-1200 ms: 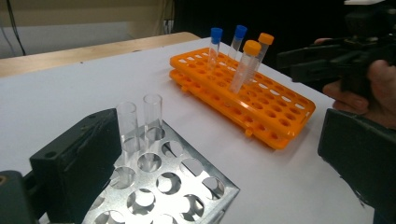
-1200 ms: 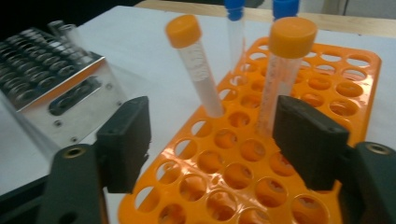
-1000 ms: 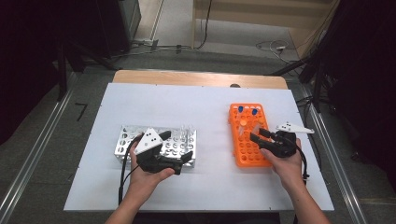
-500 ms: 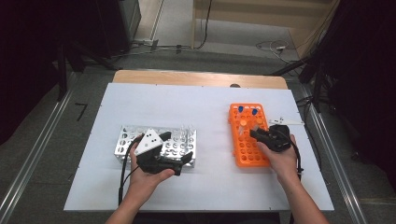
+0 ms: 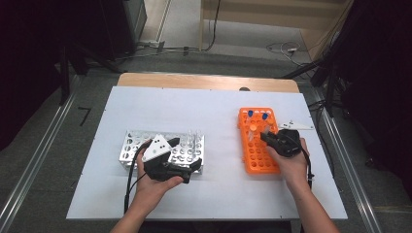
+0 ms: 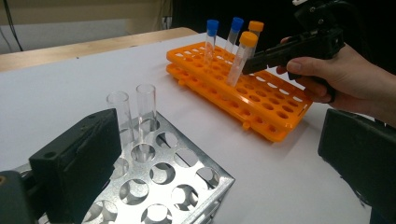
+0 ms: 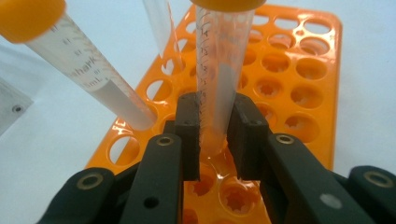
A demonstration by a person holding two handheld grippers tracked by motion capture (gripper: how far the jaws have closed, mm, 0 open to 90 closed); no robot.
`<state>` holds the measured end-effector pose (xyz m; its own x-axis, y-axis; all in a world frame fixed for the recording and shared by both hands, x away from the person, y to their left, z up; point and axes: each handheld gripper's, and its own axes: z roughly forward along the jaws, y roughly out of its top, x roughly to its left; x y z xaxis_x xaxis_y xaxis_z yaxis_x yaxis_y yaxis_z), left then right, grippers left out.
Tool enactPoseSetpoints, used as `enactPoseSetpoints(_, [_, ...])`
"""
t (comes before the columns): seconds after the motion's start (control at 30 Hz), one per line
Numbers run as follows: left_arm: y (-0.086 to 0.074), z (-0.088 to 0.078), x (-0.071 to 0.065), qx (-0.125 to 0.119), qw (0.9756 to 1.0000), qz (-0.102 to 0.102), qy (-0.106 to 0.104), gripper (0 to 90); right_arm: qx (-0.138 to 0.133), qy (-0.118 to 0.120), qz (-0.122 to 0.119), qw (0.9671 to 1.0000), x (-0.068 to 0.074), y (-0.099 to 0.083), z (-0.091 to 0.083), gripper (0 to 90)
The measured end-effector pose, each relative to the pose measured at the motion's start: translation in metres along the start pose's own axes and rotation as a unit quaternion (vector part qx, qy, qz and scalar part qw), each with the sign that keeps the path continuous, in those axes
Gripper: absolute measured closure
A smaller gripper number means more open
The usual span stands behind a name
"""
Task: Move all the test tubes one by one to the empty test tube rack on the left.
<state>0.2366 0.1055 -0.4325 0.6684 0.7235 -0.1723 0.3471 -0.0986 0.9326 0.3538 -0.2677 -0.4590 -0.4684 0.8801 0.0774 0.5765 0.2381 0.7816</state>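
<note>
An orange tube rack [image 5: 257, 162] lies at the right of the white table. My right gripper [image 5: 261, 136] reaches in from its right side, shut on an orange-capped tube [image 7: 219, 79] that stands in a rack hole [image 6: 243, 56]; its jaws have just been closing. A second orange-capped tube [image 6: 255, 29] and two blue-capped tubes [image 6: 211, 37] stand farther back. At the left, my left gripper [image 5: 184, 153] hovers open over the near right corner of a metal rack [image 5: 131, 145]. Two clear uncapped tubes [image 6: 145, 107] stand in that rack, between the wide jaws.
The white tabletop [image 5: 214, 111] has bare room between the two racks and behind them. A wooden strip [image 5: 204, 81] runs along the far edge. Cables lie on the floor [image 5: 282, 48] beyond, and metal rails flank the table.
My right gripper has shifted left over the orange rack and shut its jaws on the orange-capped tube. The left hand has stayed put.
</note>
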Motion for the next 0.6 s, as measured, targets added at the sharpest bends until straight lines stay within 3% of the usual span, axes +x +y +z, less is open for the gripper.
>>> enactPoseSetpoints(0.23, [0.001,-0.001,-0.001,-0.003,1.0,0.001,0.0,0.0,-0.032,-0.004,-0.008,0.9995,0.002,0.0,-0.015,72.9])
enactPoseSetpoints(0.33, [0.001,-0.001,-0.001,-0.003,1.0,0.002,-0.002,0.0,-0.05,0.014,-0.007,0.9986,0.002,0.001,-0.027,72.8])
enactPoseSetpoints(0.43, [0.002,0.0,-0.002,-0.005,1.0,0.003,-0.003,0.0,-0.057,0.016,-0.009,0.9982,0.005,0.001,-0.035,72.8])
enactPoseSetpoints(0.57, [0.003,0.0,-0.004,-0.003,1.0,0.005,-0.004,0.0,-0.065,0.024,-0.021,0.9974,0.012,-0.002,-0.047,72.8])
enactPoseSetpoints(0.6, [0.003,0.0,-0.005,-0.004,1.0,0.005,-0.005,0.0,-0.066,0.036,-0.029,0.9968,0.016,-0.004,-0.053,72.8])
